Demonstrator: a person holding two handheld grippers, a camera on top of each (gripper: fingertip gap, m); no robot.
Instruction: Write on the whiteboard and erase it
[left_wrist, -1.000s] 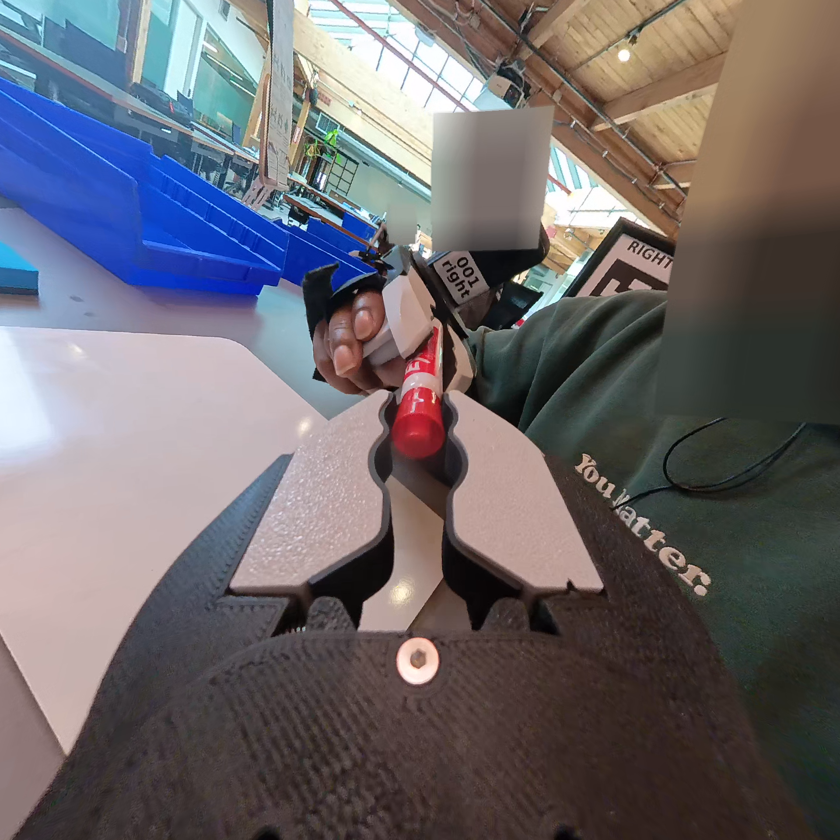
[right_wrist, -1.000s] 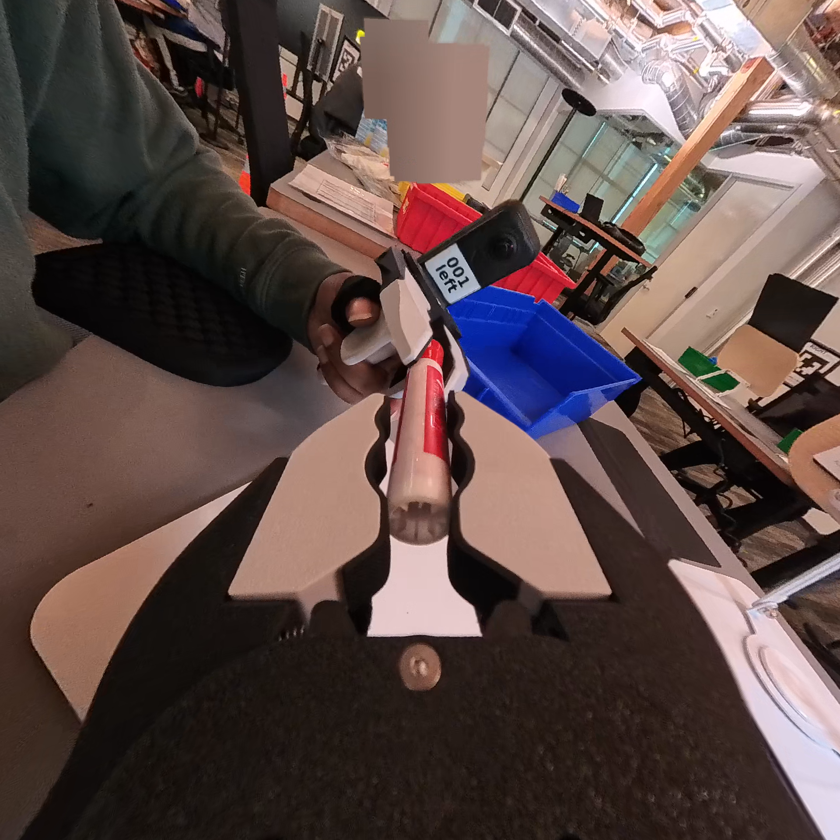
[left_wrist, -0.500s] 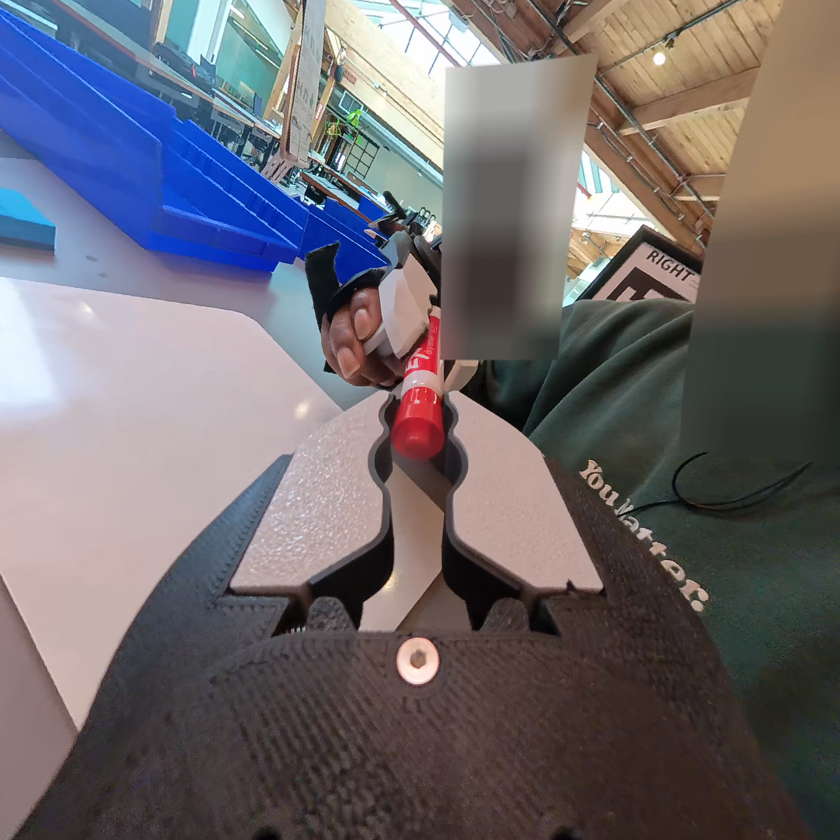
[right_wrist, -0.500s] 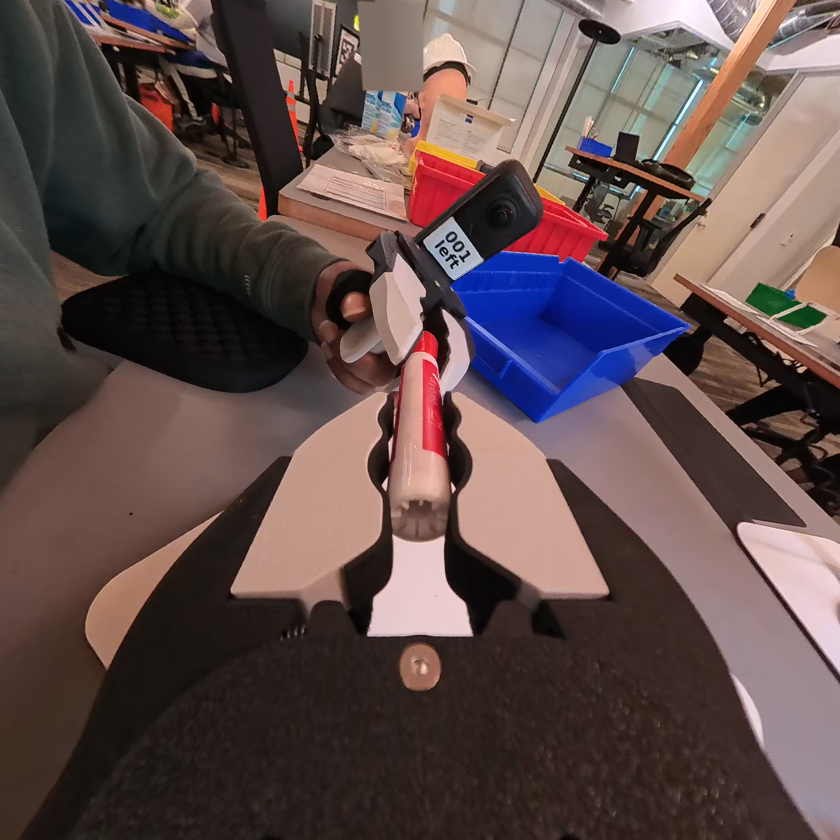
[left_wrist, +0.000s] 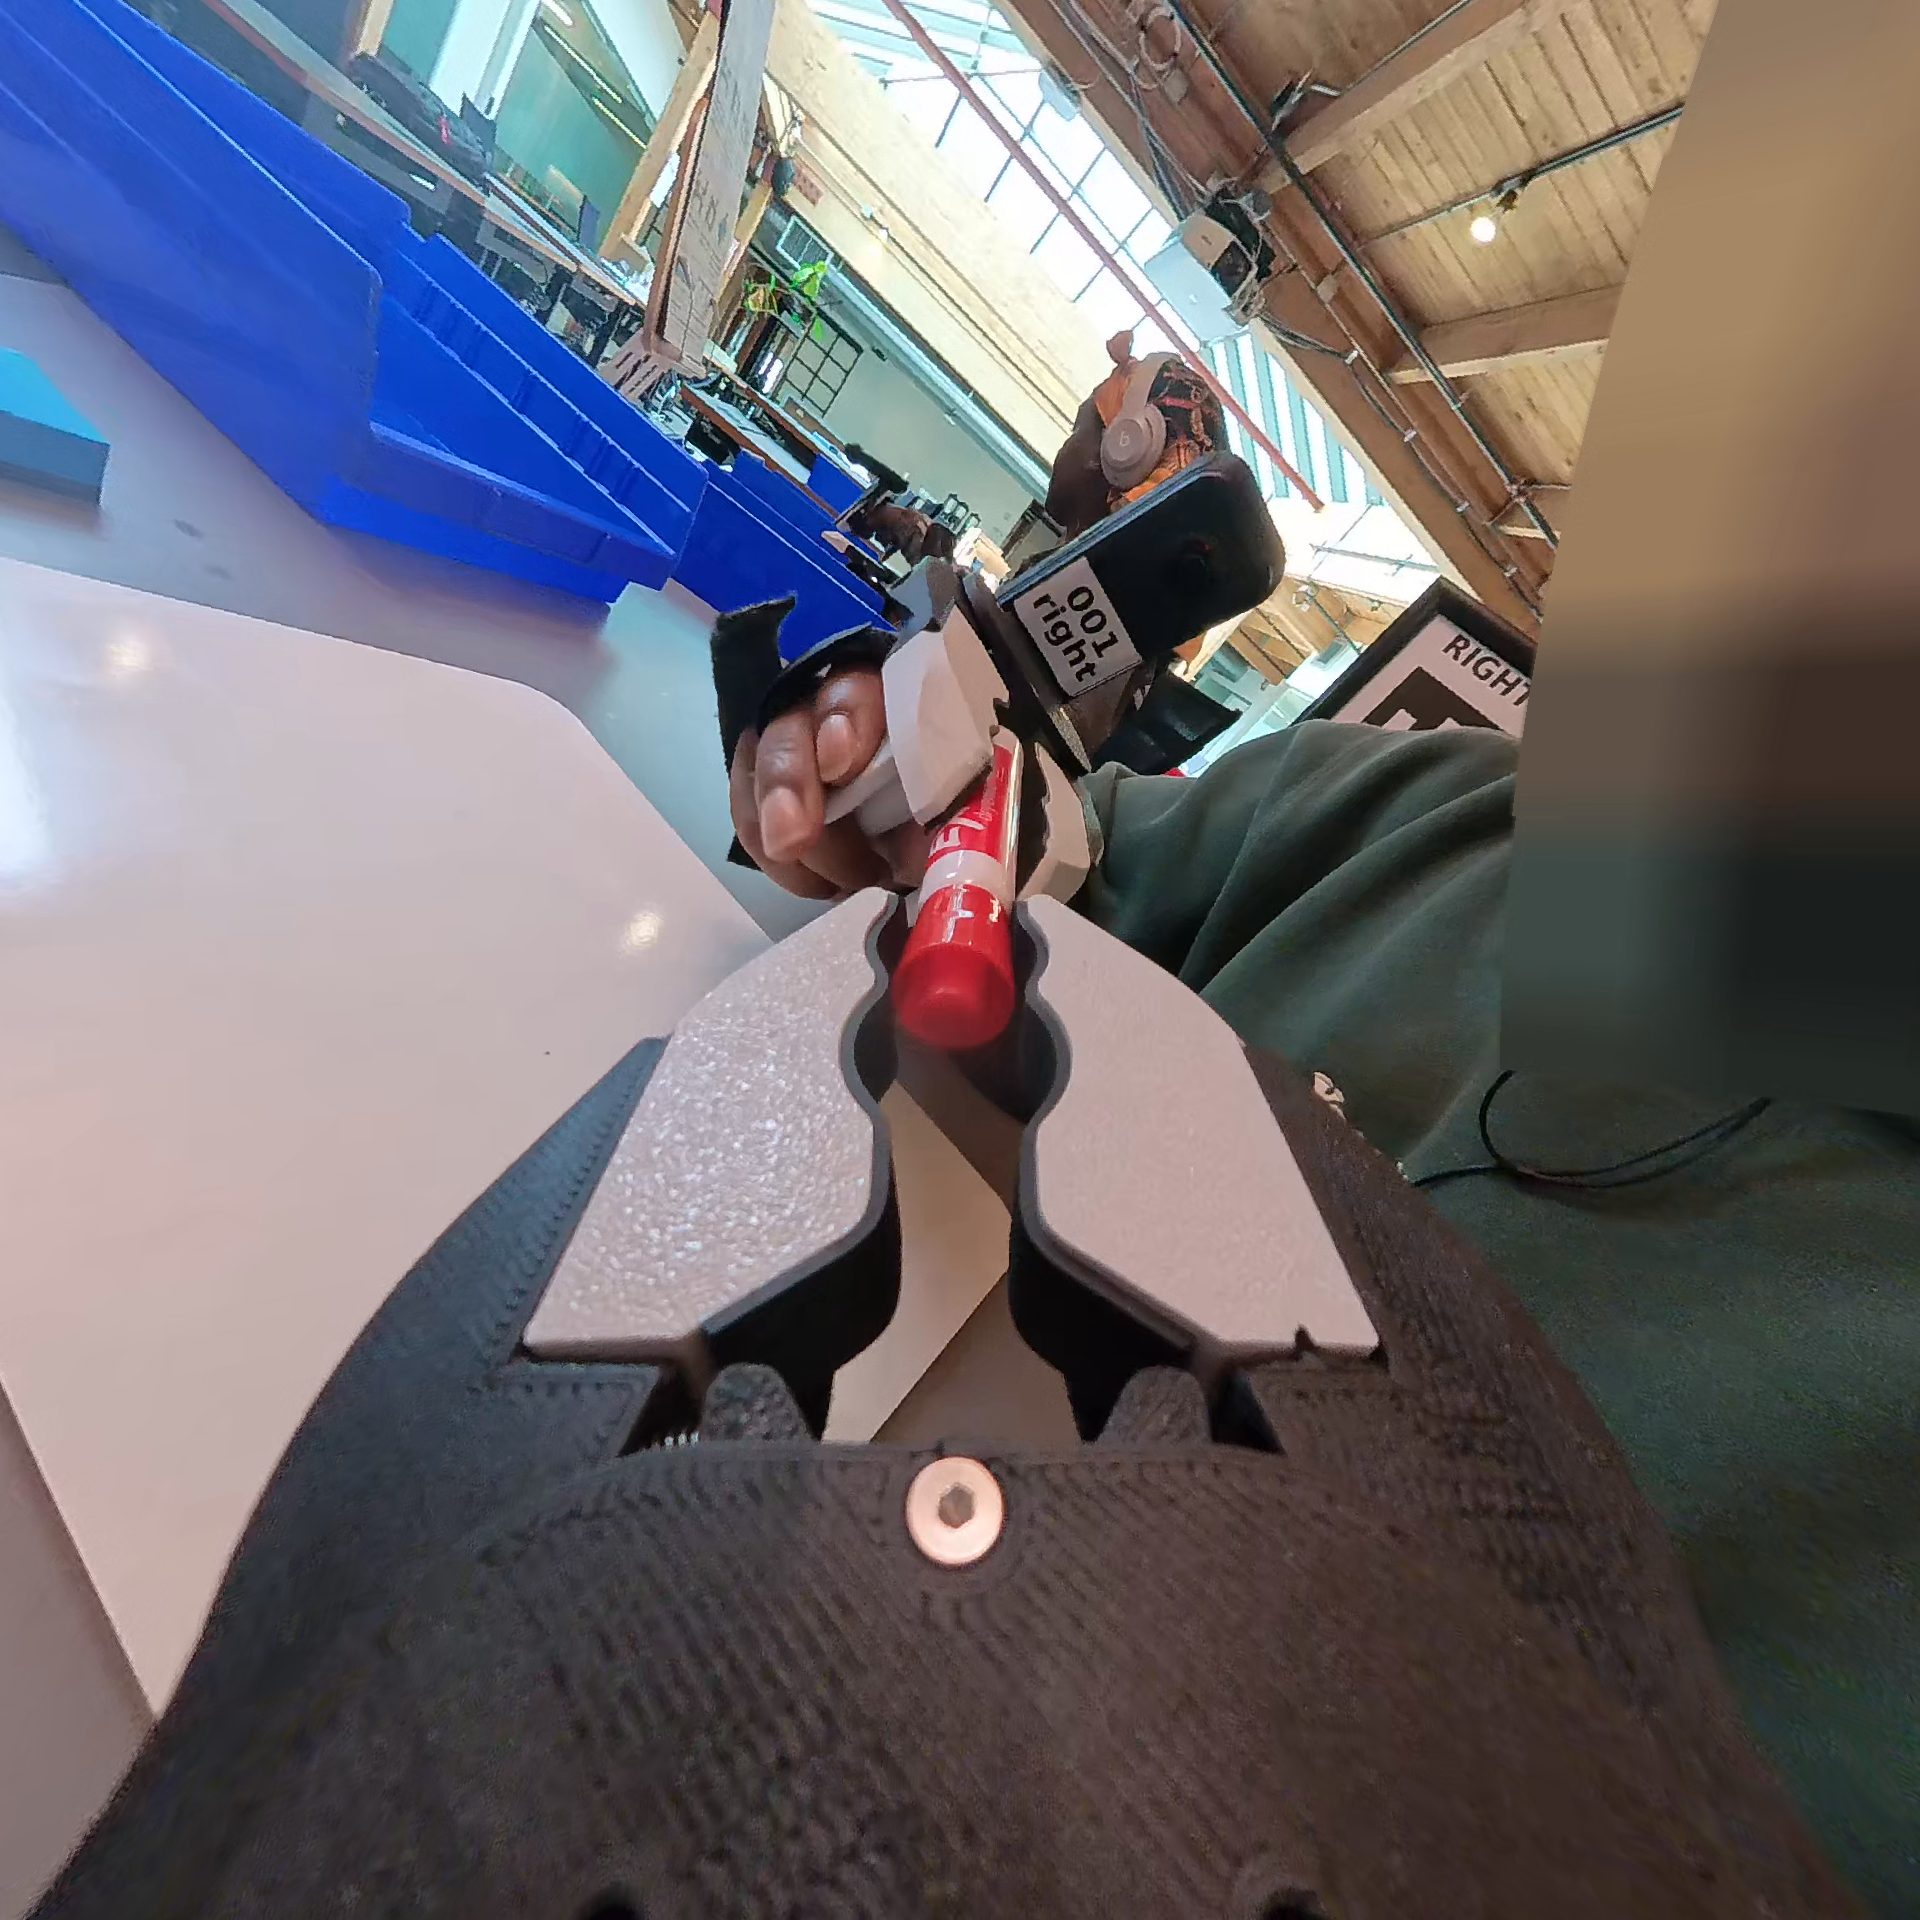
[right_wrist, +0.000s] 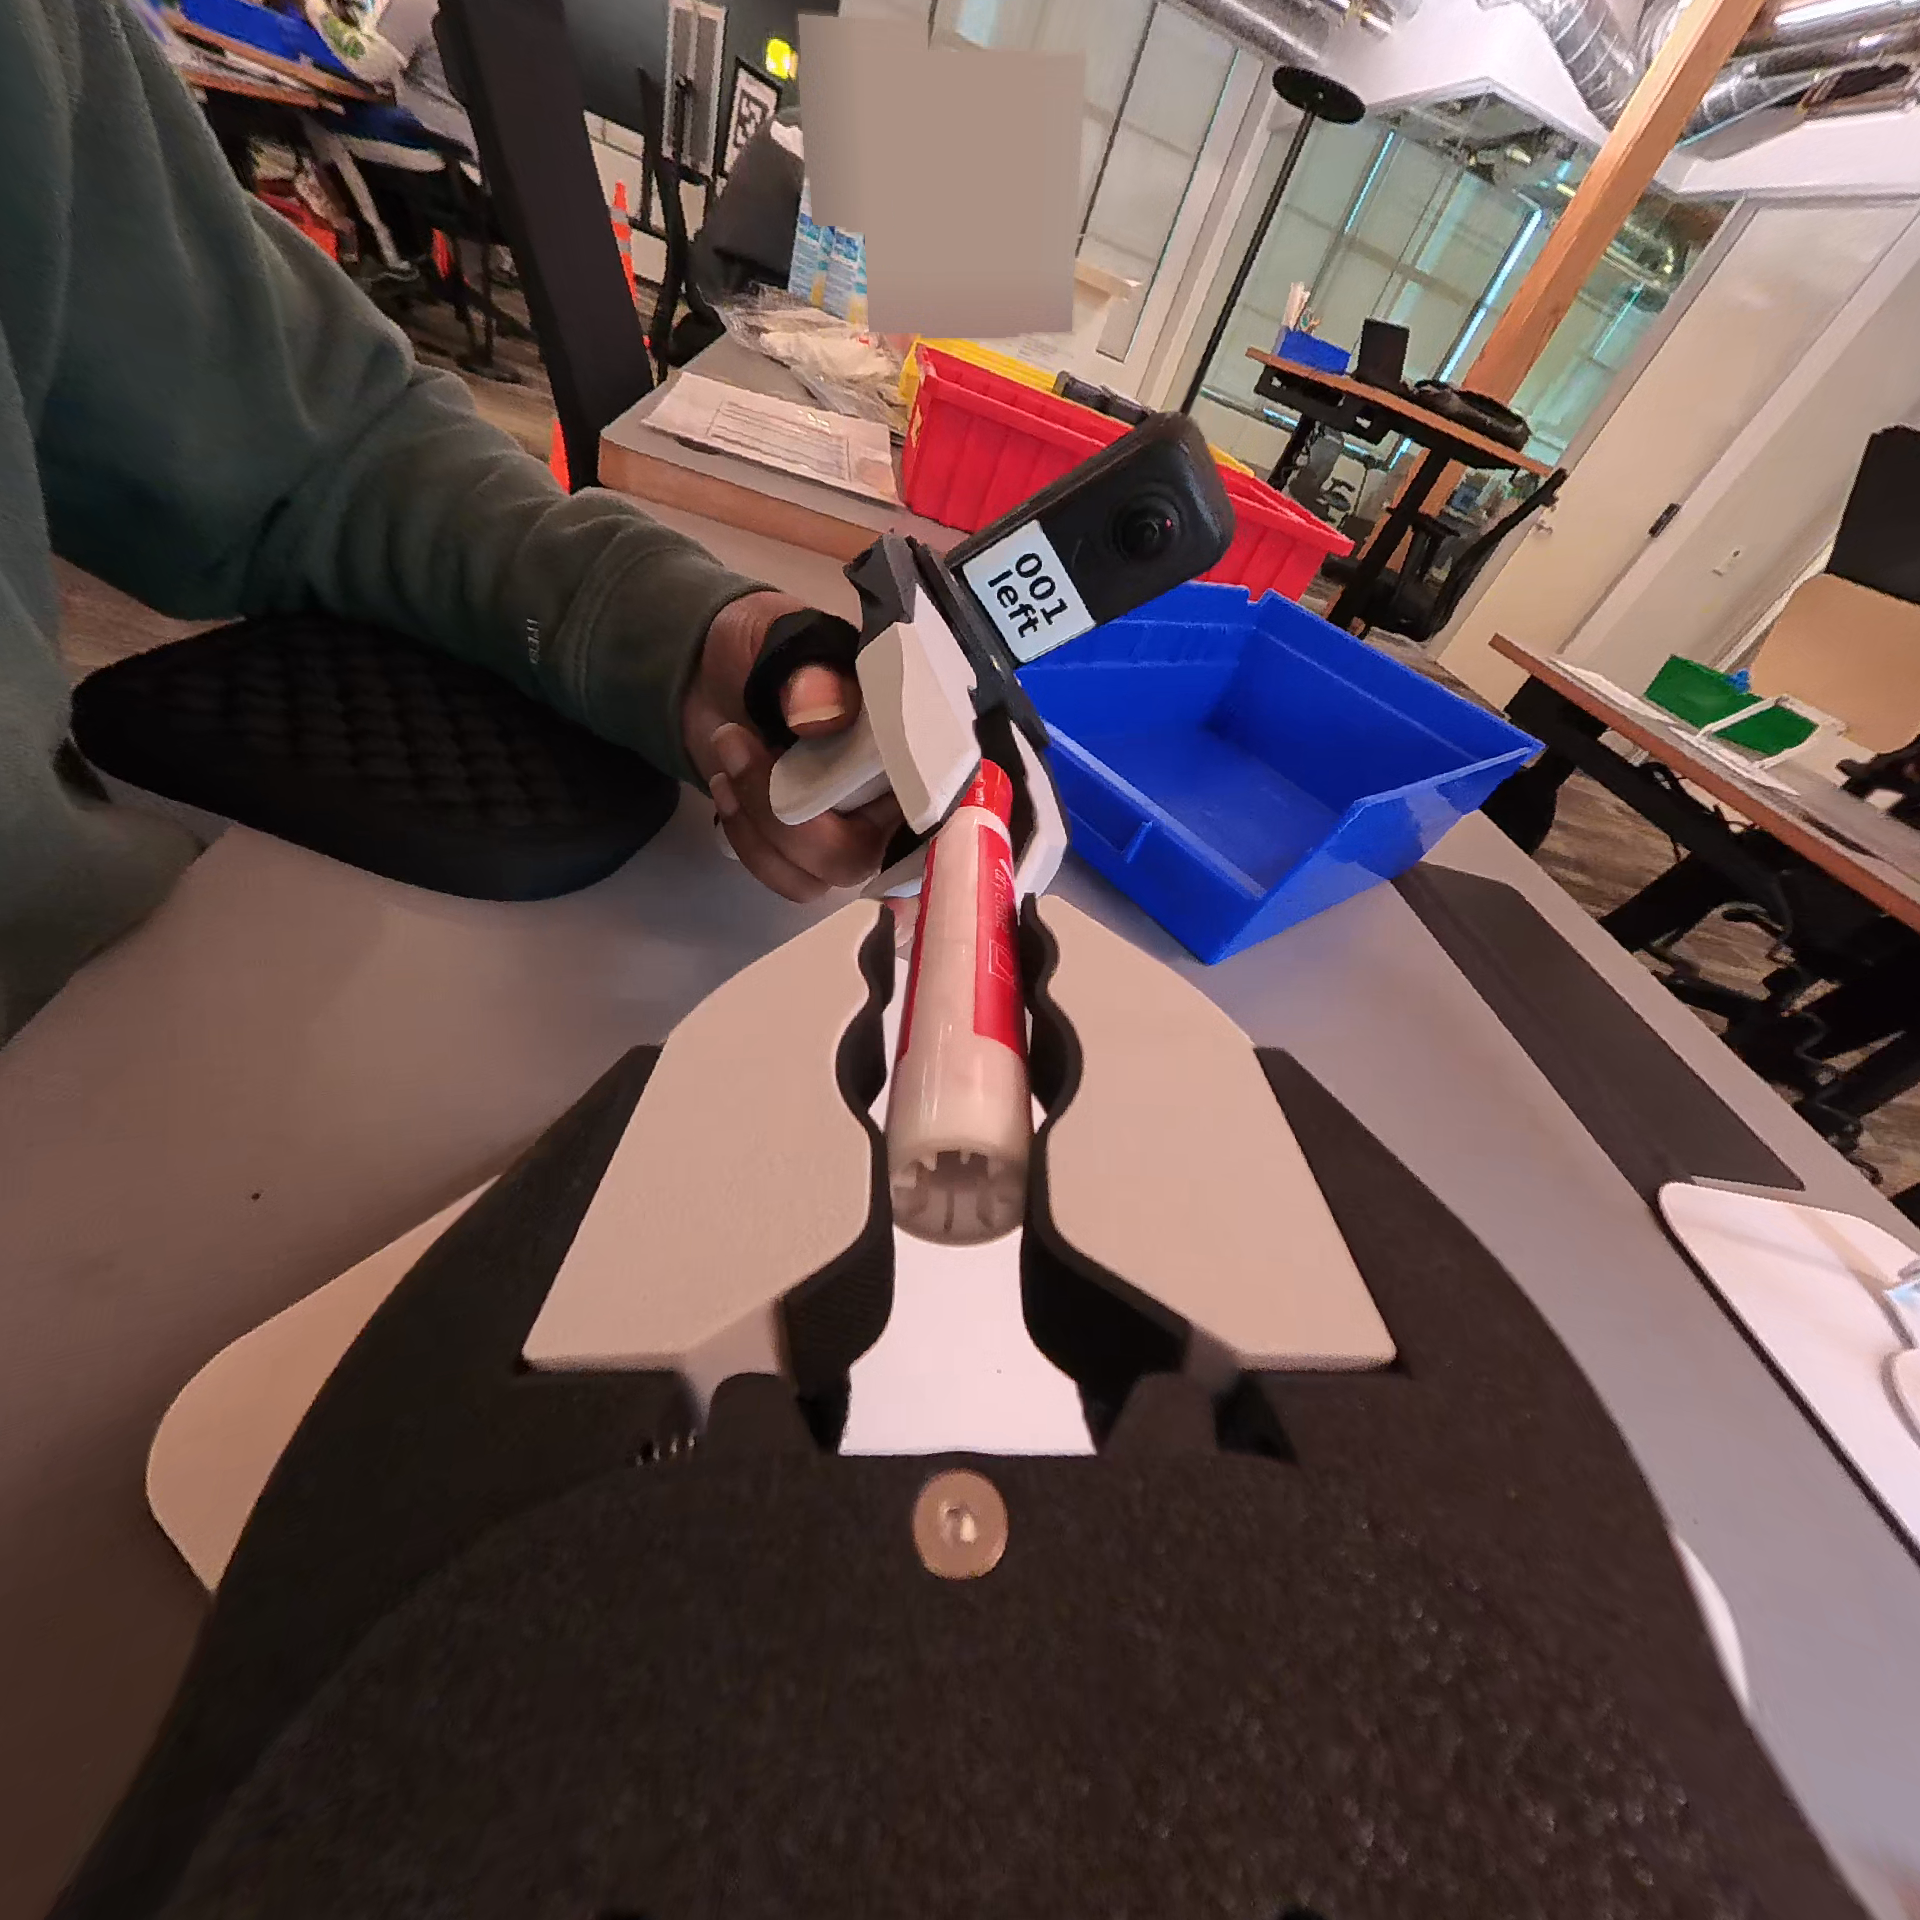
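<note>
Left claw (left_wrist: 951, 987) on red cap (left_wrist: 954, 977) — right claw (right_wrist: 956, 1049) on marker (right_wrist: 961, 1039)

The marker's (left_wrist: 961, 914) tip is hidden; the whiteboard (left_wrist: 260, 883) runs off the left edge.

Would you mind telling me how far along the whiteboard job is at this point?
Done: the red marker is picked up, with the right gripper shut on its barrel and the left gripper shut on its red cap. In hand: the cap looks still on. Left: uncapping, writing on the blank whiteboard, then erasing.
</note>
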